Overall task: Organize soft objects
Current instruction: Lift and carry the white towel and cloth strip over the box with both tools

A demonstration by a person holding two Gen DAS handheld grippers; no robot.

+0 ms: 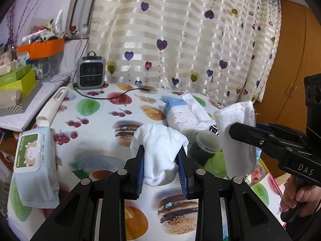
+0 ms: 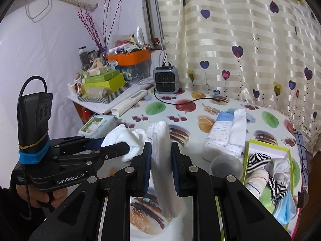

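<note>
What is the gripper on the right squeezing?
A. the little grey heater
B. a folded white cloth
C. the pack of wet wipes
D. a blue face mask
B: the right gripper has its blue pads pressed on both sides of a folded white cloth that stands up between them, above the table.

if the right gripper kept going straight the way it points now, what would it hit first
Probably the bare fruit-print tablecloth, short of the grey heater. The right gripper, shut on a white folded cloth, angles downward; the tissue pack sits off to its right. Depth is uncertain.
</note>
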